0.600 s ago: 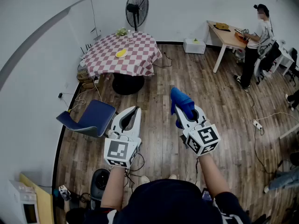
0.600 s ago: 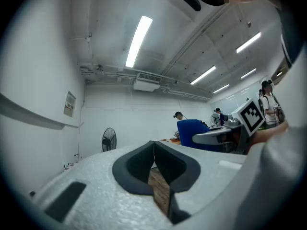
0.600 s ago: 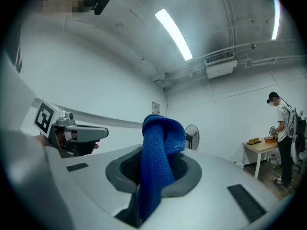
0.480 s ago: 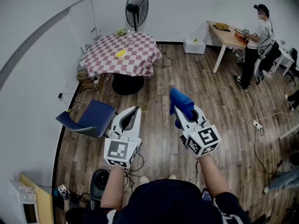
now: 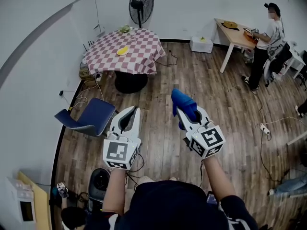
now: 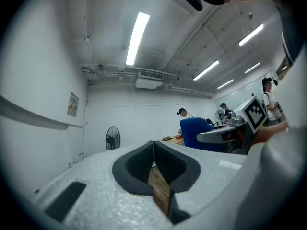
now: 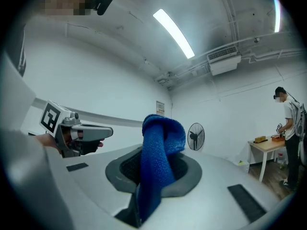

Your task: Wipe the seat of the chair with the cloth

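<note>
A blue chair [image 5: 85, 117] stands by the left wall in the head view, its seat facing up. My left gripper [image 5: 134, 109] is held just right of the chair, above the floor, its jaws shut with nothing between them [image 6: 154, 145]. My right gripper [image 5: 181, 110] is further right, shut on a blue cloth [image 5: 183, 103] that bunches up past its fingertips. In the right gripper view the cloth [image 7: 158, 162] hangs folded between the jaws and the left gripper [image 7: 76, 134] shows at the left.
A round table with a checked cover [image 5: 125, 51] stands beyond the chair, a pedestal fan [image 5: 141, 1] behind it. A person [image 5: 265, 42] stands at a wooden desk [image 5: 235, 35] at the far right. Cables and a black bin [image 5: 98, 183] lie near my feet.
The view has shifted a little: both grippers and the chair sit slightly further left and lower in frame. The cloth stays gripped in the right gripper.
</note>
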Action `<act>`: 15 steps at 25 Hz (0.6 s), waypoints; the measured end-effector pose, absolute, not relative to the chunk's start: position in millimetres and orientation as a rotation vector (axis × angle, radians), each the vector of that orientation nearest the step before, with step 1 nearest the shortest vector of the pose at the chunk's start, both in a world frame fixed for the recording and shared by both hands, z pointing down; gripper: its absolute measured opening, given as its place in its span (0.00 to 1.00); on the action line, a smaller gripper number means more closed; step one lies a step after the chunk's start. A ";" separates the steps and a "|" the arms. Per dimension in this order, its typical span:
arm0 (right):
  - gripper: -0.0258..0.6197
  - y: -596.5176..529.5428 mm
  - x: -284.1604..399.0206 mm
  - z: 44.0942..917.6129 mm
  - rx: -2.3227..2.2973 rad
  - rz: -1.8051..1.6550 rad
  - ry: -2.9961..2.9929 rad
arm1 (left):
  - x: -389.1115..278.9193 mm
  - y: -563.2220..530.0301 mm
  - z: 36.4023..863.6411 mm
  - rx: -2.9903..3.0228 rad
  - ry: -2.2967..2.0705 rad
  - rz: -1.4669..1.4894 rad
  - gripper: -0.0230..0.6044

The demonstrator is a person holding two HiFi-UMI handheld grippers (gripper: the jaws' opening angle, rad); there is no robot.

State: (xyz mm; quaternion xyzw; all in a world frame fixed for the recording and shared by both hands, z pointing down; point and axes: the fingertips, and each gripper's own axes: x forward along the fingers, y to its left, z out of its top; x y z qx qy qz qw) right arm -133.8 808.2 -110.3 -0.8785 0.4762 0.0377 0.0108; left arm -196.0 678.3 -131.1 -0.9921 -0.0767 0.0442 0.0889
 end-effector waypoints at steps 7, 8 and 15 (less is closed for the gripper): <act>0.13 826.0 -123.9 -89.0 -2.699 0.075 1.546 | -194.6 699.8 -107.7 -2.948 -0.161 0.077 0.06; 0.13 826.2 -122.0 -88.1 -2.693 0.073 1.551 | -192.7 699.4 -106.1 -2.950 -0.150 0.070 0.06; 0.13 810.9 -90.6 -82.1 -2.677 0.067 1.561 | -159.8 684.4 -102.3 -2.950 -0.129 0.064 0.06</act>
